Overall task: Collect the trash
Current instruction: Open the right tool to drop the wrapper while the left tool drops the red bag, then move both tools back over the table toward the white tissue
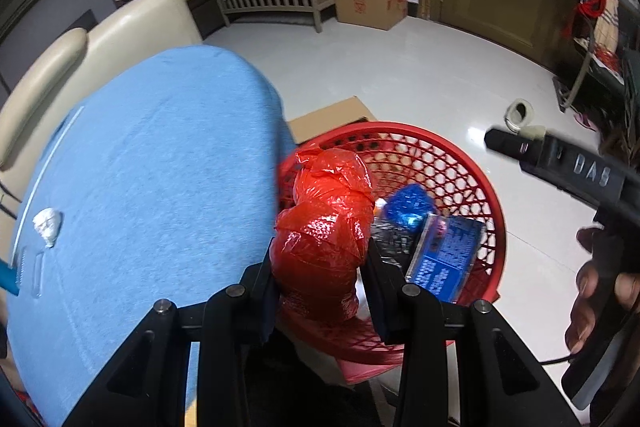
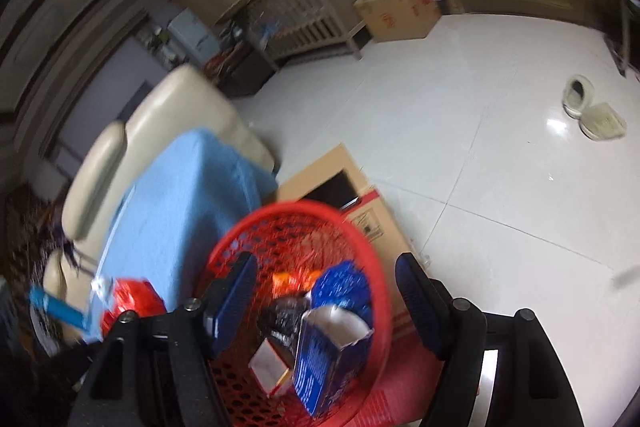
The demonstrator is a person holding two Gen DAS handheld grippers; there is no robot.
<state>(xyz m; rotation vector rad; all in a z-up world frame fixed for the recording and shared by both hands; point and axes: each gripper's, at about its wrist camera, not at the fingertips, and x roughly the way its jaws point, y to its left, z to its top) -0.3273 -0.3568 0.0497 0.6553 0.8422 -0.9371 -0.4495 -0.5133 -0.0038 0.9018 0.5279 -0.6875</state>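
**Over the basket: red bag held above the trash**

Between its fingers, the left gripper (image 1: 322, 263) clenches a red plastic bag (image 1: 324, 223) above the red basket (image 1: 472, 163). The right gripper (image 2: 326, 291) hangs spread and empty over that basket's blue carton (image 2: 320, 363). Beyond, crumpled white paper (image 1: 47, 225) lies on the blue-covered desk (image 1: 152, 167).

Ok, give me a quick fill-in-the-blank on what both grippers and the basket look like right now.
1. The left gripper is shut on a crumpled red plastic ____.
2. The right gripper is ____, holding nothing, above the red basket.
3. A crumpled white paper wad lies on the ____ tablecloth.
4. A torn blue carton sits inside the red ____.

Missing words: bag; open; blue; basket
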